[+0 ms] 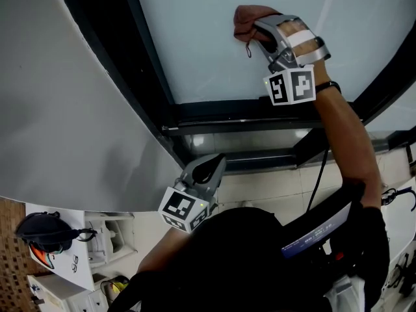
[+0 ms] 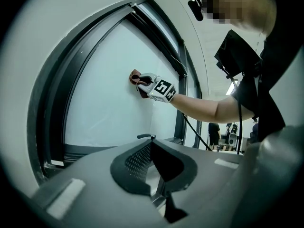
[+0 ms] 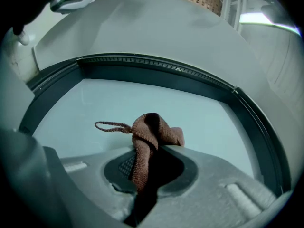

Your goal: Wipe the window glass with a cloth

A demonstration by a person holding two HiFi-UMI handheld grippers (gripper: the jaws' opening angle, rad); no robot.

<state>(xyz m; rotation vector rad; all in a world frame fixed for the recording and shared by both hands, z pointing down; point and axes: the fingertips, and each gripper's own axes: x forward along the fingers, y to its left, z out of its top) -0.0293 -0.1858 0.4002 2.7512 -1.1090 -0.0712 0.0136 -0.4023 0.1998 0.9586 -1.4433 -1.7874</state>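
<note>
- the right gripper [image 1: 261, 34] has its jaws pinched on a brown cloth [image 3: 151, 137]. the fabric runs down between the pads and bunches out past the tips, so the soft wad meets the pane rather than the hard jaws.
- ahead of those tips, the bunched cloth sits against the window glass [image 1: 195, 38]. from its own camera, pale glass [image 3: 90, 108] lies on all sides of the jaws, which suggests the wiping is in mid-pane and away from the edges.
- a thin hanging loop [image 3: 111, 126] trails from the cloth to the left of the jaws, loose and apart from the pads.
- the dark window frame [image 1: 201, 114] lies well behind the right jaws, toward the person.
- the left gripper [image 2: 154, 165] has its jaws pressed together with nothing between them. it is held low and back from the glass, and seems parked out of the way while one gripper does the wiping.
- far ahead of the left jaws, the right gripper [image 2: 151, 86] and the cloth [image 2: 135, 76] show on the pane.
</note>
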